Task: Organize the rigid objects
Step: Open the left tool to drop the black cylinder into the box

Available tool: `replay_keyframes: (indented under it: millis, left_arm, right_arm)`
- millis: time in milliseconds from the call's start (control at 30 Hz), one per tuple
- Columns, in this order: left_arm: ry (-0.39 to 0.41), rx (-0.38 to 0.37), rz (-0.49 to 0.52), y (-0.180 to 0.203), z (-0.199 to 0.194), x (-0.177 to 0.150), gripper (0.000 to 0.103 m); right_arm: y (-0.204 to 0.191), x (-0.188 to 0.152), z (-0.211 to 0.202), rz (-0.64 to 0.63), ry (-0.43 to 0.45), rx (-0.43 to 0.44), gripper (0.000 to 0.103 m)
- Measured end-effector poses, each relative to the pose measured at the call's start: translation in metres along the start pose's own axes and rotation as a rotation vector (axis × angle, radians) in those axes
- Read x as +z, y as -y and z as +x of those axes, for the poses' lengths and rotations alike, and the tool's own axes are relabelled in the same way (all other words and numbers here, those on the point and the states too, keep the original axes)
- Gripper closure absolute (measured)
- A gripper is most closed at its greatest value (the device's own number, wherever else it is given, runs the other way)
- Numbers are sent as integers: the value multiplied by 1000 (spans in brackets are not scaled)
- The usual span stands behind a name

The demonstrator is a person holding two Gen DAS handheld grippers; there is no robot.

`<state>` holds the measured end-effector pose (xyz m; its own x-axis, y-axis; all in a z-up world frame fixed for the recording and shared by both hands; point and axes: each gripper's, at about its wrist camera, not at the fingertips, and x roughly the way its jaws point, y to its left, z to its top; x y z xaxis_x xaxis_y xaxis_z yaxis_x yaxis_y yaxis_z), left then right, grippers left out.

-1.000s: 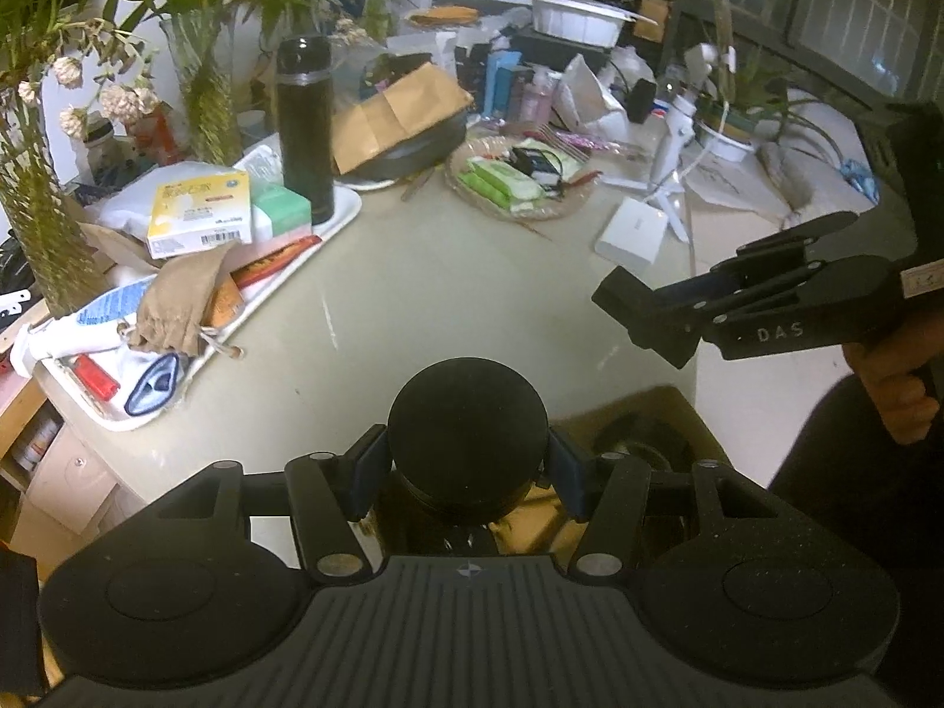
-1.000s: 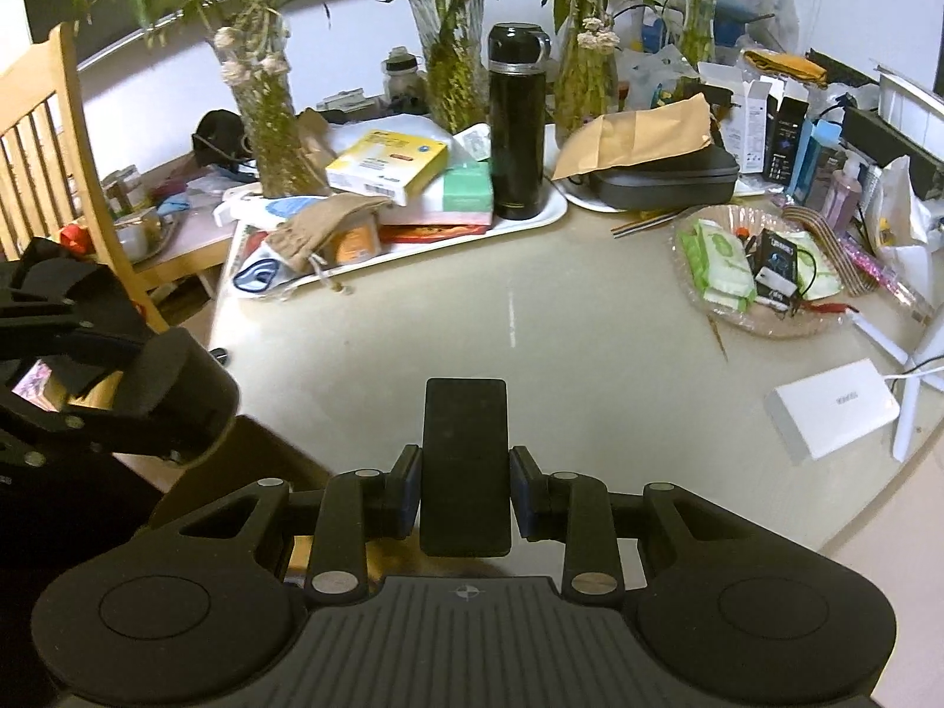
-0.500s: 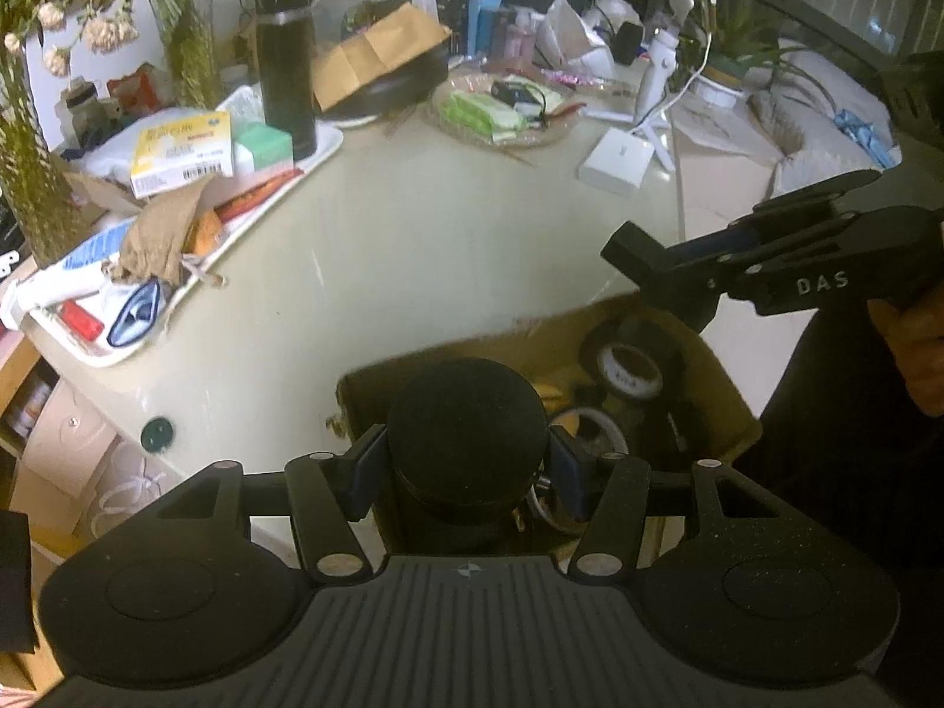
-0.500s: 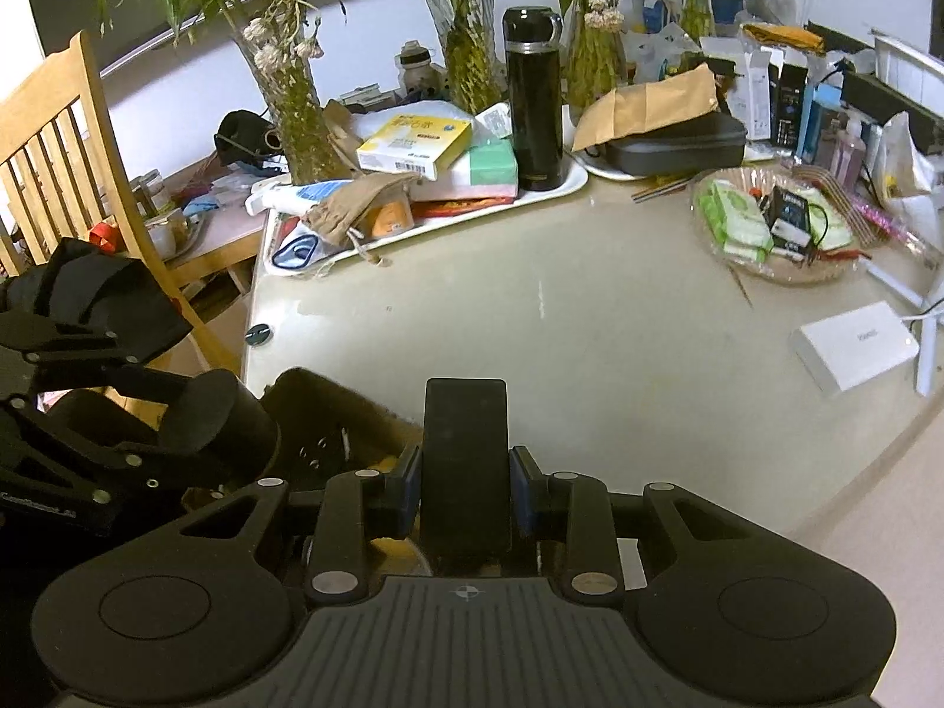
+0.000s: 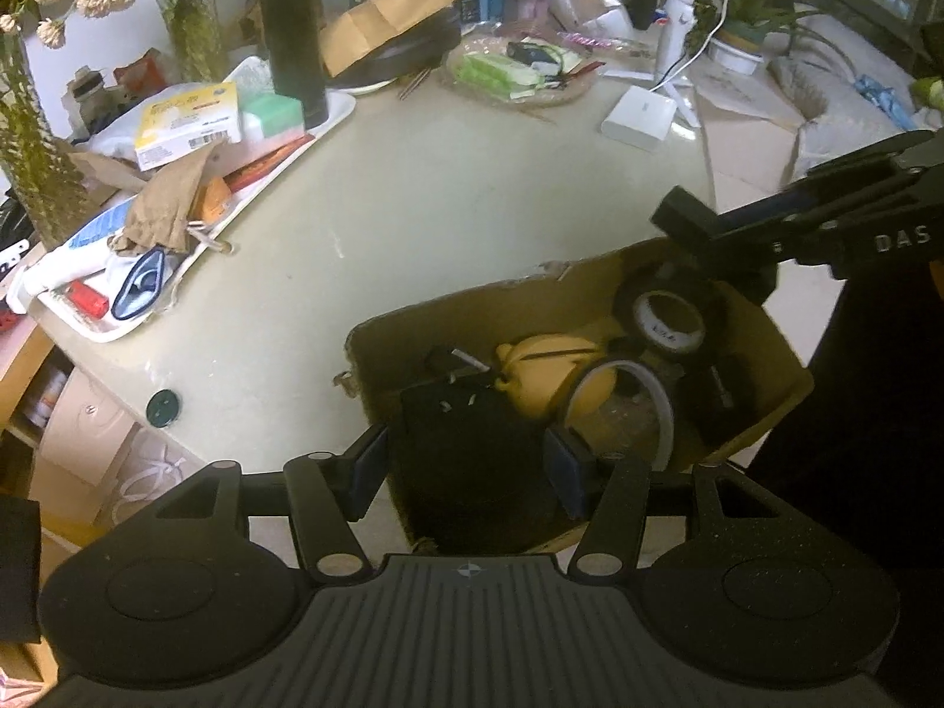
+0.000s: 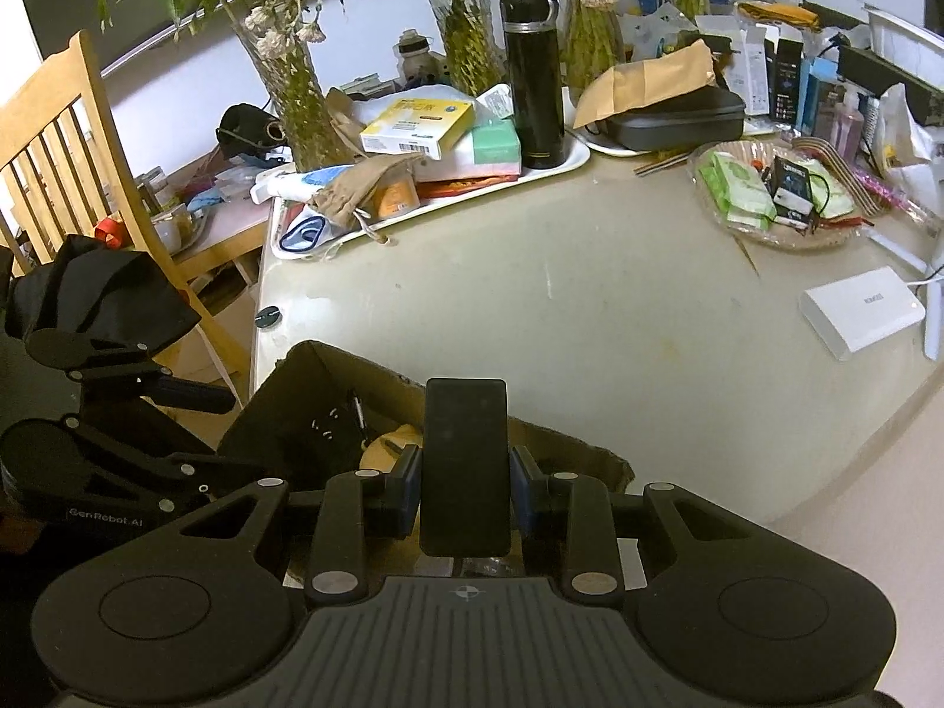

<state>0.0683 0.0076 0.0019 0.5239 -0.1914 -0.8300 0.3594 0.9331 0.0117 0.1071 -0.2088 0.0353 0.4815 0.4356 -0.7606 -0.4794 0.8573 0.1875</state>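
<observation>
My left gripper (image 5: pixel 469 466) is open over the near end of a cardboard box (image 5: pixel 425 318); a dark round-topped object (image 5: pixel 472 442) lies in the box just below its fingers. The box also holds a black tape roll (image 5: pixel 669 312), a yellow object (image 5: pixel 546 369) and a white ring (image 5: pixel 625 389). My right gripper (image 6: pixel 466 487) is shut on a flat black rectangular object (image 6: pixel 466 460) and hovers above the box (image 6: pixel 318 371). It shows in the left wrist view (image 5: pixel 708 230) over the box's far right corner.
A white tray (image 6: pixel 548 168) with a black flask (image 6: pixel 534 76), boxes and a cloth pouch stands at the back left. A wicker basket (image 6: pixel 773 194) and a white box (image 6: pixel 858 310) are at the right. A wooden chair (image 6: pixel 53 135) stands at the left.
My left gripper has opened and let the dark round object drop into the box. Both grippers have pulled back and up, bringing the box into view. The right gripper still holds its flat object.
</observation>
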Motion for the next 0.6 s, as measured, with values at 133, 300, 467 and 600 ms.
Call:
replay_keyframes:
  millis: [133,300,467,600]
  left_arm:
    - [-3,1,-11,-1,1,-2,47]
    - [13,3,-27,-2,-1,-4,47]
    - [33,-3,-44,-2,-4,-5,47]
    - [48,-1,-53,-3,-5,-5,47]
  right_arm:
    - [1,-5,1,10,-5,-2,69]
    - [2,-8,0,19,-11,-6,69]
    - [2,-6,2,18,-17,-16,69]
    - [0,-5,6,14,-24,-24,69]
